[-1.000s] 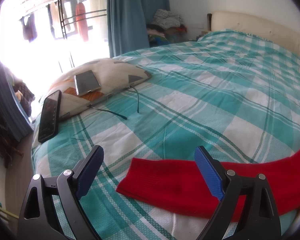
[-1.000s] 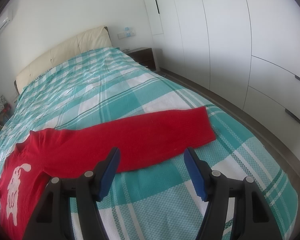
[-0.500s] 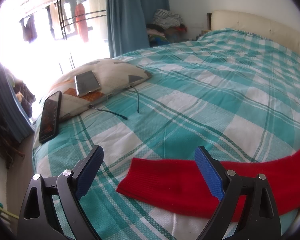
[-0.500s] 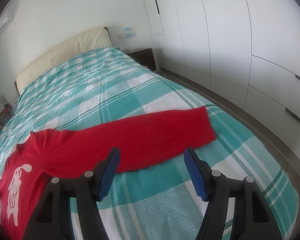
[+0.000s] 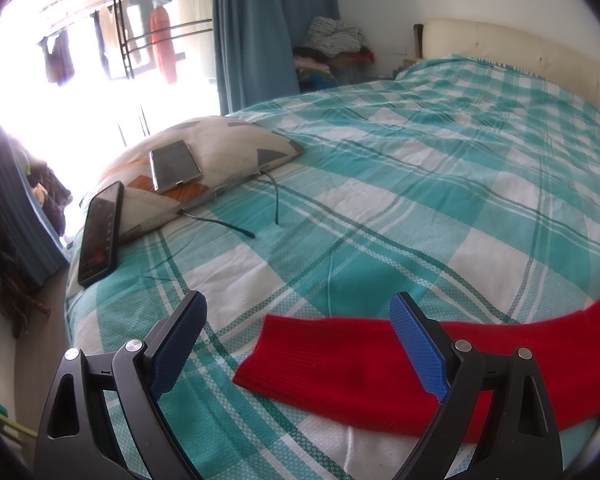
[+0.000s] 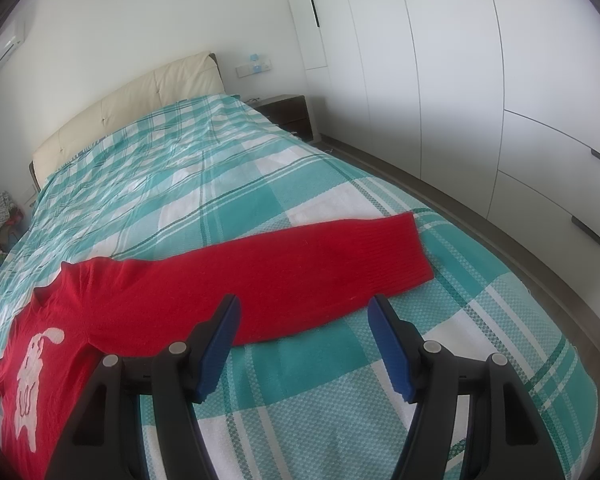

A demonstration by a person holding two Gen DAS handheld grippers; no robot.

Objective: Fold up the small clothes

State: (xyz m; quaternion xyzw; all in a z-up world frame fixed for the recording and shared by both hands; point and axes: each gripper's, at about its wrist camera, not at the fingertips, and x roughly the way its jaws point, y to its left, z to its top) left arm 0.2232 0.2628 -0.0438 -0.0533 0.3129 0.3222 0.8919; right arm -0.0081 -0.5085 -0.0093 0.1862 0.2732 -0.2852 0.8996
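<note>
A small red sweater [image 6: 112,304] with a white rabbit figure on its chest lies spread flat on the teal checked bedspread [image 6: 204,184]. One sleeve [image 6: 308,260] stretches out to the right in the right wrist view. The other sleeve [image 5: 340,360] ends in a ribbed cuff in the left wrist view. My left gripper [image 5: 298,338] hovers open just above that cuff, blue pads wide apart, nothing between them. Held over the near edge of the right-hand sleeve, my right gripper [image 6: 304,340] is open too and touches no cloth.
A patterned pillow [image 5: 220,152] at the bed's left corner carries a phone [image 5: 175,164]; a second dark phone [image 5: 100,232] leans beside it, with a cable [image 5: 236,228] trailing. White wardrobes [image 6: 480,80] and a bedside table [image 6: 288,114] flank the right side. Curtains [image 5: 268,28] hang beyond.
</note>
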